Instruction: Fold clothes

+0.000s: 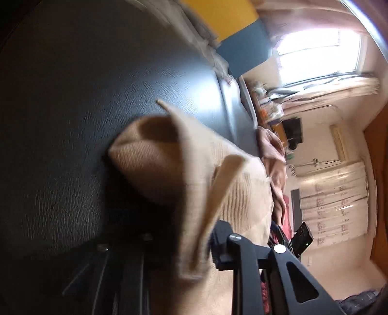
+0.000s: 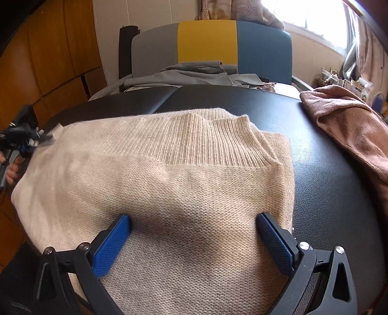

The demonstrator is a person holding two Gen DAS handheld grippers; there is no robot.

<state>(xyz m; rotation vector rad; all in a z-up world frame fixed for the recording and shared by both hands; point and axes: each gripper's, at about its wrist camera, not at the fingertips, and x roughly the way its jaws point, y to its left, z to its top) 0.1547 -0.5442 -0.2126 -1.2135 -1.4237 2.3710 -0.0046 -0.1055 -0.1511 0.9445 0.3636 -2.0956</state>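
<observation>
Between the blue pads of the right gripper (image 2: 194, 232), whose jaws stand wide apart and grasp nothing, lies the cream knitted sweater (image 2: 155, 184), spread flat on the black padded table (image 2: 315, 155); both fingers (image 2: 116, 240) rest on or just over the knit near its lower right corner, which of the two I cannot tell. Its ribbed collar band runs across the far side of the fabric. At the sweater's left edge the left gripper (image 2: 36, 140) meets the cloth, held by a person's hand (image 2: 11, 169). From the left wrist view, a fold of the same cream knit rises between the black fingers of that gripper (image 1: 194, 261) and drapes over them, blurred; the jaws appear drawn in on this fold, pinching it. Off to the right on the table lies a brown-pink knitted garment (image 2: 351, 128), apart from the sweater. Beyond the table's far edge sits a heap of grey cloth (image 2: 194, 72), in front of a panel (image 2: 208, 41) in grey, yellow and blue, with a bright window (image 2: 315, 19) and curtains behind.
</observation>
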